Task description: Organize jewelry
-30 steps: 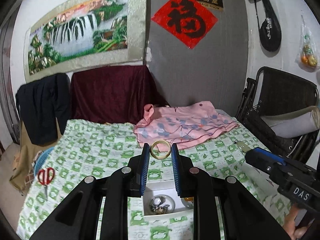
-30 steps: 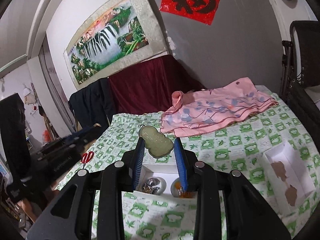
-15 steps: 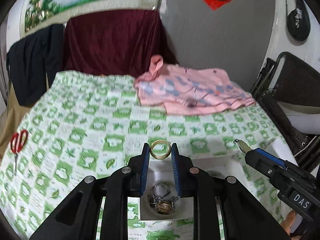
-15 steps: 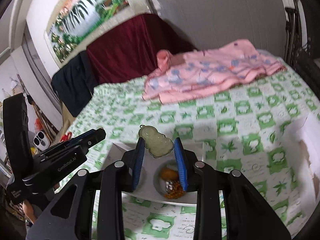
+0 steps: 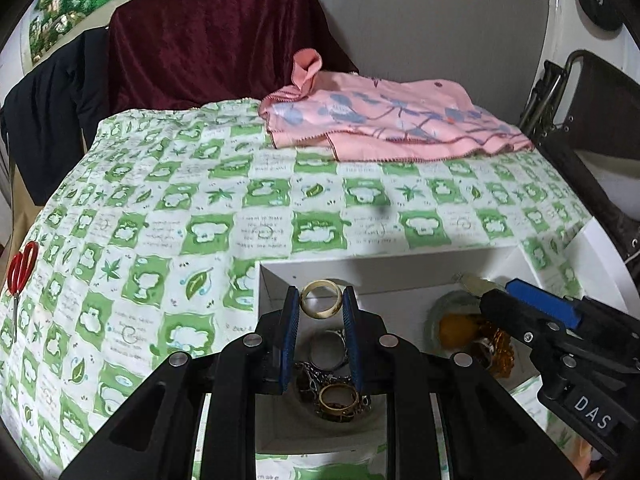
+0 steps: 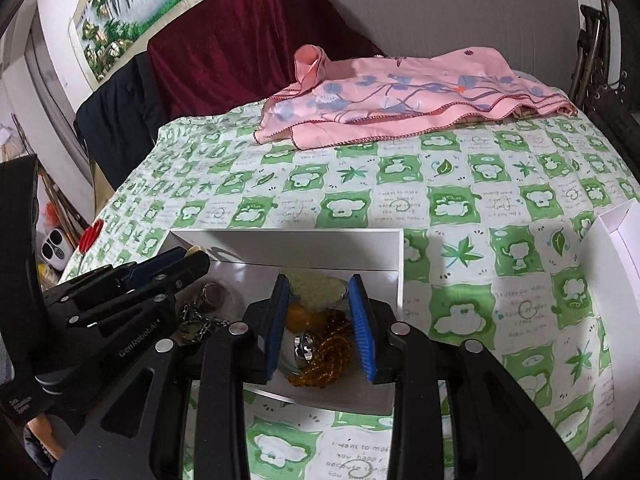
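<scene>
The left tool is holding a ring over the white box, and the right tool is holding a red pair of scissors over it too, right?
Not quite. The left tool does hold a ring over the white box. But the right tool holds a pale green pendant, as the right wrist view shows. The red scissors lie on the tablecloth, off to the side.

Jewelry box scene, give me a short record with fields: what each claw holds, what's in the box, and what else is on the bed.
left claw: shut on a pale ring, over the box's left bowl
right claw: shut on a pale green pendant, over the right bowl
box: white, open, on the green checked sheet
left bowl: chain and rings
right bowl: amber beads and a silver ring
other items: pink cloth, red scissors
</scene>
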`<action>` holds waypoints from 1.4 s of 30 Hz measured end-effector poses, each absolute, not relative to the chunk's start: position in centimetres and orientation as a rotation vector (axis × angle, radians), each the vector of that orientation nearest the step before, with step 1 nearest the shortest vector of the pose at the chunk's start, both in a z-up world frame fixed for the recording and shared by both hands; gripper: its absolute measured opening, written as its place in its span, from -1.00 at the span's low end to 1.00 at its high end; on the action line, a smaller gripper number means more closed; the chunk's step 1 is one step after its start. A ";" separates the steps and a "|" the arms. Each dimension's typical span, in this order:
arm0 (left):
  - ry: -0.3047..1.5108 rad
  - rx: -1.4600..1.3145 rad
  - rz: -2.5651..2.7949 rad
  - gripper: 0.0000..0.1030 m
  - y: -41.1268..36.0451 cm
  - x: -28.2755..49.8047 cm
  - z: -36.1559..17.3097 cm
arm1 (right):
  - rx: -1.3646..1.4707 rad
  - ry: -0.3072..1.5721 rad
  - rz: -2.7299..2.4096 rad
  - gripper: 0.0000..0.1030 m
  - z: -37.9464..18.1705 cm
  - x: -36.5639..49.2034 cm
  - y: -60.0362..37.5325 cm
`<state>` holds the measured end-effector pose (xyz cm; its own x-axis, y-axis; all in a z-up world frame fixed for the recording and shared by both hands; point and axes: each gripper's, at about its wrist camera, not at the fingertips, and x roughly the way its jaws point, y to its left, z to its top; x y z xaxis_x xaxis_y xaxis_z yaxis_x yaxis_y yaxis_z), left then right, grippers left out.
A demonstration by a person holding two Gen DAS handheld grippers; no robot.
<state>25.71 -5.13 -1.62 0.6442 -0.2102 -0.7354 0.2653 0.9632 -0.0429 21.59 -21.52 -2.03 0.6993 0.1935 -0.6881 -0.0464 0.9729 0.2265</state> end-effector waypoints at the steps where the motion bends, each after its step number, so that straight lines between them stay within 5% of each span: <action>1: 0.819 0.082 -0.265 -0.55 -5.3 25.6 -1.7 | 0.192 0.788 0.133 -0.41 -2.0 21.6 -21.4; 16: 0.724 0.065 -0.268 0.30 -5.1 23.7 1.3 | 0.246 0.685 0.133 -0.40 1.5 19.5 -22.6; 24: 0.661 0.057 -0.239 0.66 -4.3 21.7 4.0 | 0.227 0.593 0.111 -0.18 4.7 17.0 -22.5; 42: 0.583 0.059 -0.120 0.89 -2.7 16.9 3.4 | 0.190 0.529 0.051 0.18 3.8 12.7 -21.0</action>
